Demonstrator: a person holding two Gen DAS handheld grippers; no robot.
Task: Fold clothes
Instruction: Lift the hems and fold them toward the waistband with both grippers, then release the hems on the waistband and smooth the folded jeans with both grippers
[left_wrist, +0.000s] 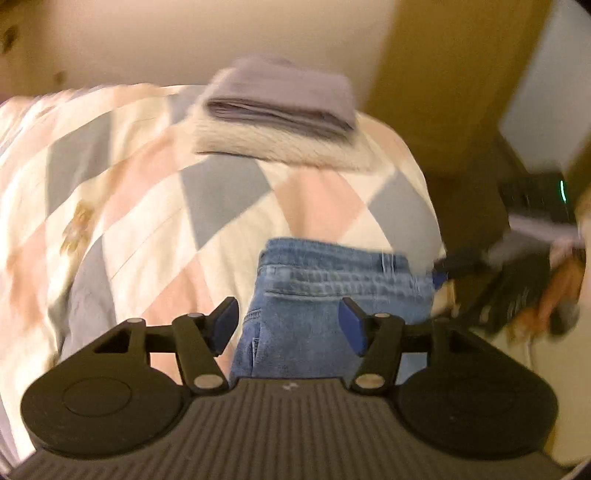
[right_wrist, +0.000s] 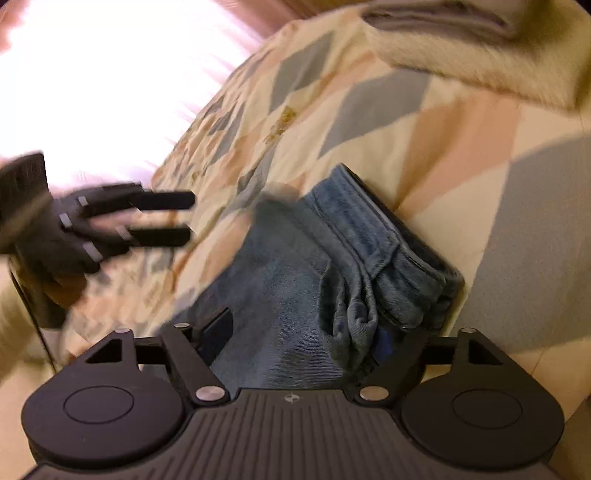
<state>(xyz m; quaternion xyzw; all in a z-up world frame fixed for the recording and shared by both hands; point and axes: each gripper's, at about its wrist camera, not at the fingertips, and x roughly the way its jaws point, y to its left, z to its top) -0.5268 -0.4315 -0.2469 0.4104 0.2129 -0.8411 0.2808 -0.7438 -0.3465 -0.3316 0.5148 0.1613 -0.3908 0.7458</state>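
Denim fills the lower middle of my left wrist view: the folded jeans (left_wrist: 332, 295) lie on the quilt (left_wrist: 147, 192) near the bed's right edge, waistband running crosswise. My left gripper (left_wrist: 288, 325) hangs above them, jaws spread, holding nothing. Open quilt stretches ahead to a grey folded garment (left_wrist: 280, 99) stacked on a cream one (left_wrist: 280, 144).

From the right wrist, the right gripper (right_wrist: 299, 332) has jaws spread around the jeans (right_wrist: 280, 288) (right finger hidden by denim), their long axis slanting up-right.
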